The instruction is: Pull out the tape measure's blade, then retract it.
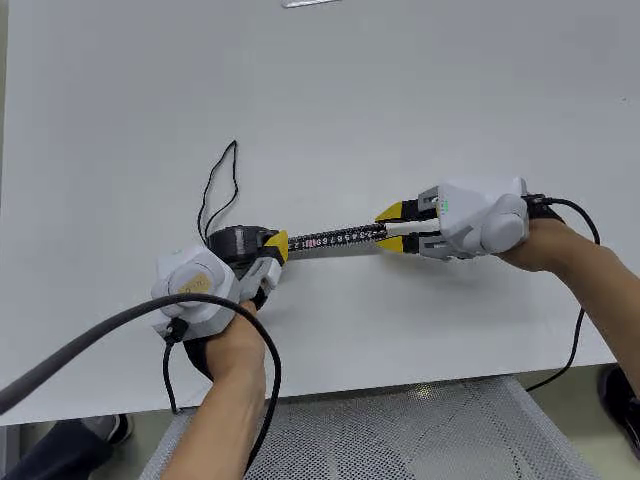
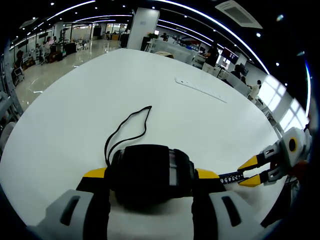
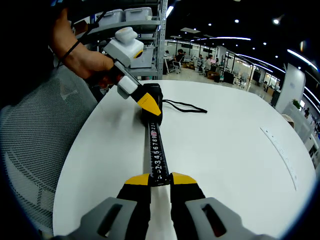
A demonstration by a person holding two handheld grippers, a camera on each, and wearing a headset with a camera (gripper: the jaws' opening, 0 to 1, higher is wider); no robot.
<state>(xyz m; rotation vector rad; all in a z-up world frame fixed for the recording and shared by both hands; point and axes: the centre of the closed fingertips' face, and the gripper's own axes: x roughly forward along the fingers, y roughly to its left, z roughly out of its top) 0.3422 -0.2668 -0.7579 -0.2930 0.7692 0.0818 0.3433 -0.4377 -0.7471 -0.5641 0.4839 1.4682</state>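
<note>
White table (image 1: 420,110), left gripper (image 1: 270,258) clamping tape measure (image 1: 238,243), right gripper (image 1: 390,228) pinching drawn-out blade (image 1: 335,238), forearms angled inward

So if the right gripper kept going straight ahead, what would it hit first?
Most likely the tape measure case, held in the left gripper. The right gripper is shut on the blade and points along it toward that case.

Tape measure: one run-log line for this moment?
phase: blade out | left gripper: shut on tape measure case | right gripper: shut on blade tip | blade: straight between grippers | cord: loose on table
</note>
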